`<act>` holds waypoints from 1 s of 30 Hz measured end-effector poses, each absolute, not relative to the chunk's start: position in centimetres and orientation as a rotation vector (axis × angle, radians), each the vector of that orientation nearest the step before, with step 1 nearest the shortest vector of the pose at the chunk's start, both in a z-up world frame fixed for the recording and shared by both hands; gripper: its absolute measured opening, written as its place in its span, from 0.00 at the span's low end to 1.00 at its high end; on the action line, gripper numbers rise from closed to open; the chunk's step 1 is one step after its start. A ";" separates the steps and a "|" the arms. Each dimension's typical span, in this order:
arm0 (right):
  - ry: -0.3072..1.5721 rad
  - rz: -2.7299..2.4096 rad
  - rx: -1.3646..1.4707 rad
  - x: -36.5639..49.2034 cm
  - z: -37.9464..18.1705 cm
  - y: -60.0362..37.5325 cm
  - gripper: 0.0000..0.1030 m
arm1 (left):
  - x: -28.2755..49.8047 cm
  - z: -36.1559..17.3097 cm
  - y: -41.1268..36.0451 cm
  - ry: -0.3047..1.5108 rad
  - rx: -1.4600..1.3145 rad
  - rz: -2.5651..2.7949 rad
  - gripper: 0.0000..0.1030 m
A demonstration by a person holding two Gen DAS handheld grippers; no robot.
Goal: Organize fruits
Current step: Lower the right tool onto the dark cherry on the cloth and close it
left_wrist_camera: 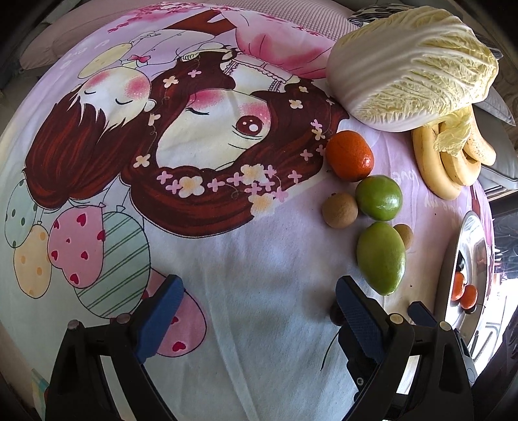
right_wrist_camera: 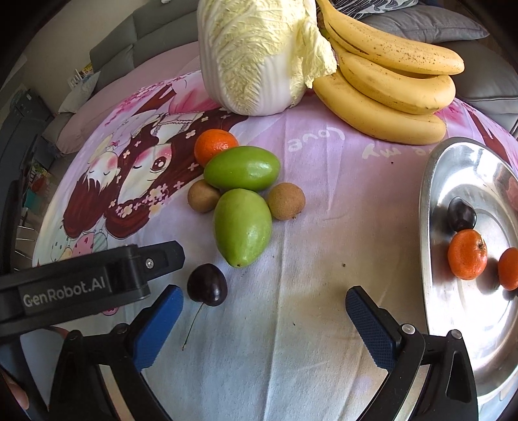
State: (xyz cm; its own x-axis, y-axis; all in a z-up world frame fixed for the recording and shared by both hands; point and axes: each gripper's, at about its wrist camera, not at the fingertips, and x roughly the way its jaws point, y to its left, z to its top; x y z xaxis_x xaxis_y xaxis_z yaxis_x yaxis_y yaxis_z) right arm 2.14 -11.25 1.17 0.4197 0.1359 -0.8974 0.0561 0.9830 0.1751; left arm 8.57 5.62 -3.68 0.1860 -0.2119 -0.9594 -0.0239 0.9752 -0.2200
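Cartoon-printed pink cloth [right_wrist_camera: 323, 181] covers the work surface, with grey sofa cushions [right_wrist_camera: 453, 22] behind it. At the far edge a napa cabbage [right_wrist_camera: 255, 55] stands beside a bunch of bananas [right_wrist_camera: 388, 84], one loose leaf lying over the bananas.

Mid-cloth, loose fruit sits in a tight cluster: a tangerine [right_wrist_camera: 215, 145] at the back, two green mangoes [right_wrist_camera: 242, 223] touching each other in front of it, and a small brown fruit [right_wrist_camera: 286, 200] on each side of them. A dark cherry [right_wrist_camera: 207, 285] with its stem lies apart from the cluster, nearer to me.

Right of the cluster, a metal plate [right_wrist_camera: 453, 311] holds one dark cherry [right_wrist_camera: 461, 215] and two tangerines [right_wrist_camera: 467, 254], the second cut off at the frame edge.

My right gripper [right_wrist_camera: 264, 311] has its blue fingers spread wide and holds nothing; the loose cherry lies just beside its left finger. My left gripper [left_wrist_camera: 259, 301] is likewise spread wide and unloaded, hovering over bare cloth, the nearer mango [left_wrist_camera: 382, 257] just beyond its right finger. In the right wrist view the left gripper's black body reaches in from the left, its tip near the loose cherry.
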 end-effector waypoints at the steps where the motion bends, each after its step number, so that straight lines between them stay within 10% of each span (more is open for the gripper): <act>1: 1.137 0.051 0.183 2.2 1.1 -11.1 0.98 | 8.5 -3.6 5.7 1.381 -0.206 -0.134 0.92; 30: 1.130 0.194 0.168 2.2 1.4 -8.3 0.33 | 8.9 -3.0 7.6 1.377 -0.245 -0.107 0.79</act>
State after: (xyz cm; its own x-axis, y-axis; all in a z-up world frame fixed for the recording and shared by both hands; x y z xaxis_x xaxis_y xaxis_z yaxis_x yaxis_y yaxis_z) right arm 2.19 -8.31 1.42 0.4129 0.2385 -0.8790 -0.0685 0.9705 0.2311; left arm 8.87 7.59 -3.04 0.1922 -0.2176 -0.9569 -0.0677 0.9698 -0.2342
